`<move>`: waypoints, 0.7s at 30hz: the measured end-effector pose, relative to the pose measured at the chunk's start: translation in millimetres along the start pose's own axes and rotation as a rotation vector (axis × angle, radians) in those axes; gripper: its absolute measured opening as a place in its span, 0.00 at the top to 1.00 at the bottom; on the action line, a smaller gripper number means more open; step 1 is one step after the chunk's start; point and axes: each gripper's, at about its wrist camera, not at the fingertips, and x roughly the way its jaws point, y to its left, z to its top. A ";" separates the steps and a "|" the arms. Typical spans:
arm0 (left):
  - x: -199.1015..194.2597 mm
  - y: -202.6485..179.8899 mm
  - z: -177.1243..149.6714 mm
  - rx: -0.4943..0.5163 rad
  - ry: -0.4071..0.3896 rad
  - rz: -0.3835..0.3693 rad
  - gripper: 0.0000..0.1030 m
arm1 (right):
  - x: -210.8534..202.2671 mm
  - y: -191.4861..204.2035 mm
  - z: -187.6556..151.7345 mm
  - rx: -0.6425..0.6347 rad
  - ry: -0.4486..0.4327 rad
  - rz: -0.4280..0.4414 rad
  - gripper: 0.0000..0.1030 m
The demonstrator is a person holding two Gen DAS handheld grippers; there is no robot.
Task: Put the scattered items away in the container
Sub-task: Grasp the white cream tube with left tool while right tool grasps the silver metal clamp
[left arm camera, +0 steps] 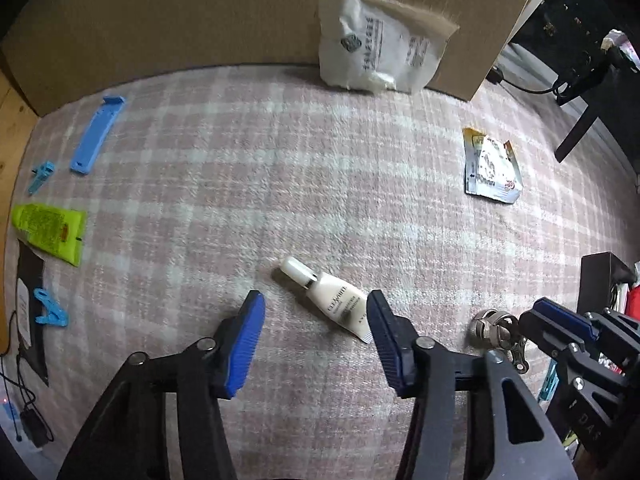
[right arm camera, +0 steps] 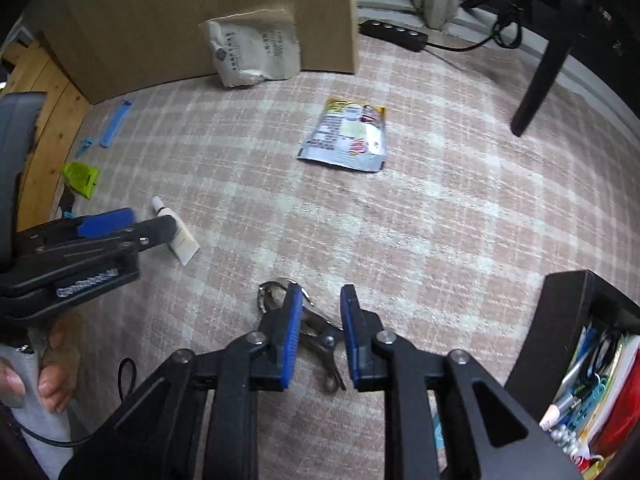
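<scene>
the right gripper [right arm camera: 316, 334] hangs low over the plaid carpet [right arm camera: 440, 220] with its fingers released, straddling the metal locking pliers [right arm camera: 276, 294] without closing on them. just beside it, at the carpet's right edge, stands the black container [right arm camera: 568, 320], already stuffed with pens and packets. the left gripper [left arm camera: 316, 336] is also spread wide over the cream tube [left arm camera: 332, 300], which lies flat, white cap pointing away. open carpet stretches beyond to a foil pouch [right arm camera: 346, 134], and to a cardboard box [left arm camera: 200, 12] walling the far edge, a white bag [left arm camera: 376, 44] leaning on it.
</scene>
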 end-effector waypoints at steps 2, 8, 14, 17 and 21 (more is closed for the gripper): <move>2.7 -1.2 -0.1 -0.005 0.010 -0.003 0.55 | 2.2 3.0 0.4 -0.016 0.007 -0.001 0.85; 4.3 -13.3 2.0 0.019 0.012 0.004 0.59 | 12.1 10.3 1.0 -0.058 0.033 -0.026 0.86; -0.2 -23.1 1.0 0.046 0.001 0.012 0.72 | 19.6 4.8 2.0 -0.015 0.049 -0.017 0.88; -4.5 -13.3 8.1 0.036 0.002 -0.001 0.73 | 21.7 -0.8 -1.6 0.028 0.047 -0.004 0.89; -5.2 -10.9 13.4 0.035 0.000 -0.013 0.82 | 18.0 -8.3 -6.3 0.092 0.030 -0.001 0.91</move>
